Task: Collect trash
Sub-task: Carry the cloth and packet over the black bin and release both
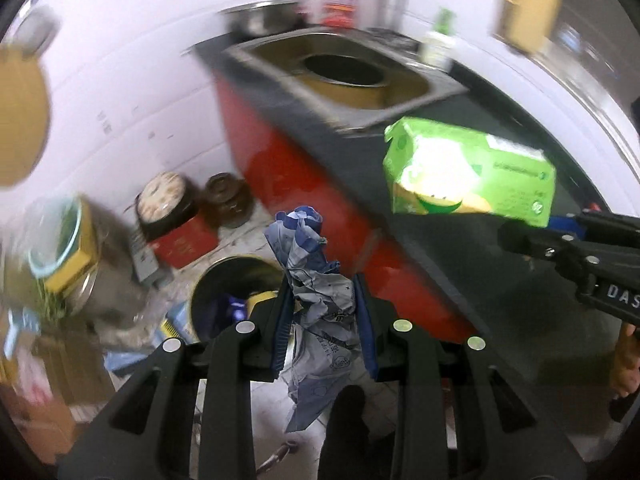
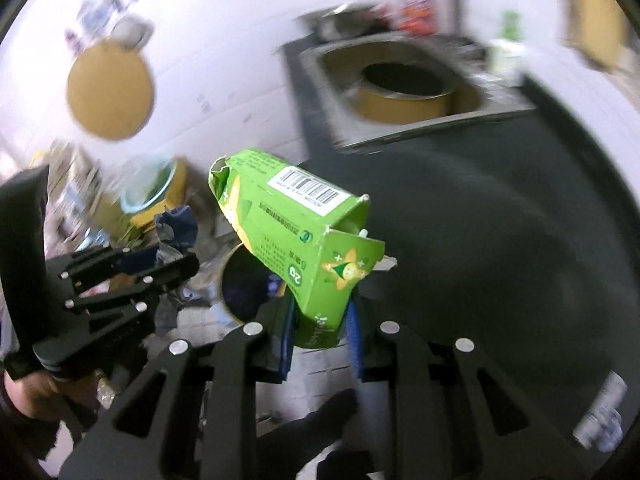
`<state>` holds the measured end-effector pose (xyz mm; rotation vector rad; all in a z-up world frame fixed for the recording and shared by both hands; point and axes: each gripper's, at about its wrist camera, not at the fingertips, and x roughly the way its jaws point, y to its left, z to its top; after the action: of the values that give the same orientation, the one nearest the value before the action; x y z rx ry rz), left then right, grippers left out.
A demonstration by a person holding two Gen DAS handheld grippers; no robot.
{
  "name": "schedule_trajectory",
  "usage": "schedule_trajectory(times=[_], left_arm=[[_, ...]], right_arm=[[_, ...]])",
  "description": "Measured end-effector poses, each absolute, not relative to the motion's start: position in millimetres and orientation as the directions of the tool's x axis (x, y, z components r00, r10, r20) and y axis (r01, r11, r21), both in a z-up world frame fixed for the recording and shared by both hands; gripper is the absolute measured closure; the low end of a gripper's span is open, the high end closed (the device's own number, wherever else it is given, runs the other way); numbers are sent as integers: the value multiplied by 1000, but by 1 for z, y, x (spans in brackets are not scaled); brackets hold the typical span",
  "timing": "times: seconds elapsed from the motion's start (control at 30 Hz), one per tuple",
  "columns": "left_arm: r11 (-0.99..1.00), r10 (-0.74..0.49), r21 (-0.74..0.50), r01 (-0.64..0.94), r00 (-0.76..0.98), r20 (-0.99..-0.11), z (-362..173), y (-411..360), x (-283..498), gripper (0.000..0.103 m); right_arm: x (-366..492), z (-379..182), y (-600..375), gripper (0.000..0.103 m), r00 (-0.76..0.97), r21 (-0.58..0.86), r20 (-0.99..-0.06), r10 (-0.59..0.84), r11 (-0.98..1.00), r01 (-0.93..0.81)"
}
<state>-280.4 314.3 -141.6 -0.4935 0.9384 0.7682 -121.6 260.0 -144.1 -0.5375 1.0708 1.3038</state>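
- Your left gripper [image 1: 324,316] pinches a crumpled blue-and-grey wrapper [image 1: 316,276]; the blue pads [image 1: 282,320] press on its sides, and the paper sticks out above and below them.
- Your right gripper [image 2: 320,326] is clamped on the lower end of a green carton [image 2: 296,232], which tilts up and to the left, its torn end flap hanging open beside the barcode label.
- The round bin [image 1: 236,292] stands on the floor just beside the red cabinet front [image 1: 280,168]. In the left wrist view the wrapper hangs right beside its mouth; in the right wrist view the carton overlaps the bin's opening [image 2: 246,284].
- The bin seems to hold some scraps already, though blur makes that hard to confirm.
- The steel sink [image 1: 360,80] sits in the dark counter [image 2: 480,240] well beyond the bin, with a round basin inside it.
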Motion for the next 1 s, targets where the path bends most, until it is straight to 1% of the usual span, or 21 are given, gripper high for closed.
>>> schedule_trajectory(times=[0.13,0.23,0.37,0.43,0.5,0.57,0.6,0.63,0.67,0.7,0.73,0.83,1.0], left_arm=[[556,380,-77,-828,336,-862,-182,350,-321,74],[505,360,-123,-854,338,-870,-223,377,-342,74],[490,333,-132,-862,325,-885,-276,405,-351,74],[487,321,-129,-864,314,-893,-298,416,-351,74],[487,302,-146,-861,322,-897,-315,425,-352,74],[496,303,-139,-857,321,-897,-324,427,-351,72],[503,309,-128,-855,317,-897,-328,428,-350,59],[510,314,-121,-852,315,-895,-333,430,-350,40],[511,326,-109,-853,310,-893,-336,431,-351,34],[510,335,-101,-854,305,-891,-338,432,-352,31],[509,333,-91,-856,293,-896,-342,434,-352,30],[506,321,-90,-858,284,-903,-347,436,-356,30],[519,329,-80,-851,285,-900,-325,425,-357,30]], right_arm=[[-150,-186,314,80,-156,272,-886,436,216,-938],[-169,-229,351,80,-195,289,-908,371,218,-932],[-185,-281,388,80,-209,285,-931,300,236,-929],[-189,-299,402,80,-212,280,-938,275,239,-930],[-191,-314,414,80,-219,284,-939,266,240,-928],[-197,-327,428,79,-228,289,-940,254,235,-928],[-198,-332,433,77,-241,300,-938,248,235,-925],[-198,-337,438,66,-242,298,-940,239,233,-926],[-199,-341,441,57,-240,296,-940,242,231,-927],[-201,-344,445,40,-239,295,-939,246,228,-928],[-202,-347,448,36,-240,296,-939,246,225,-928],[-204,-349,448,36,-253,304,-939,232,218,-928],[-196,-324,429,35,-240,294,-938,252,203,-934]])
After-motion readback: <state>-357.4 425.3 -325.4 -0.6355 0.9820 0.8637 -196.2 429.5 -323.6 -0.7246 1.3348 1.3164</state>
